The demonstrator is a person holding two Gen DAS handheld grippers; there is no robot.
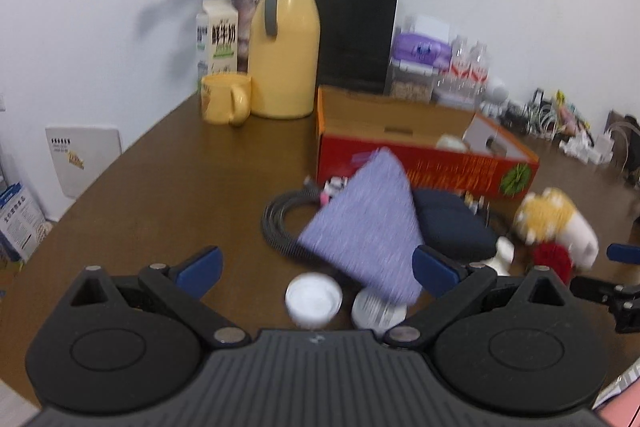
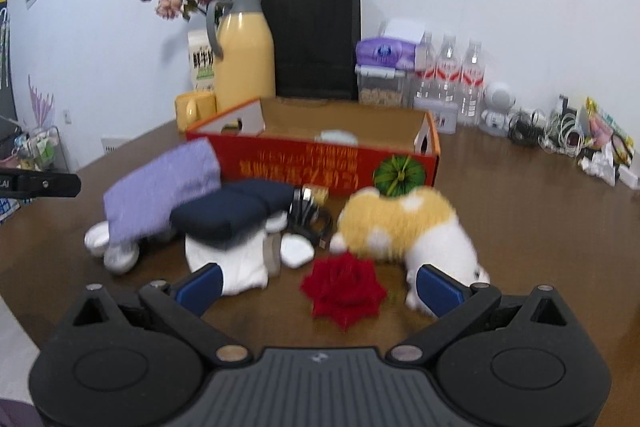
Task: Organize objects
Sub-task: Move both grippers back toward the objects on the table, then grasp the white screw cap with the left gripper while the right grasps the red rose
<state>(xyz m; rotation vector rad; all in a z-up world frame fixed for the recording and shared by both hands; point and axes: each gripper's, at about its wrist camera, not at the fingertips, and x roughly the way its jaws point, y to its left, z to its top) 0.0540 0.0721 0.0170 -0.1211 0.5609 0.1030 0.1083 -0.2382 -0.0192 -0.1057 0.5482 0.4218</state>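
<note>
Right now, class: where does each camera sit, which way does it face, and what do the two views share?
Left wrist: sits on the open left gripper, facing the purple knitted cloth; right gripper's tip shows at far right.
Right wrist: sits on the open right gripper, facing the red fabric rose.
Shared: cloth, rose, open red cardboard box.

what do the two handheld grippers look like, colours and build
Both match. The left gripper and right gripper are matte black plastic with a ribbed grey centre plate bearing a small white logo. A round black housing sits either side of the plate, and silver pivot pins join angled black link arms to blue finger pads. No cables or sleeves clearly show.
</note>
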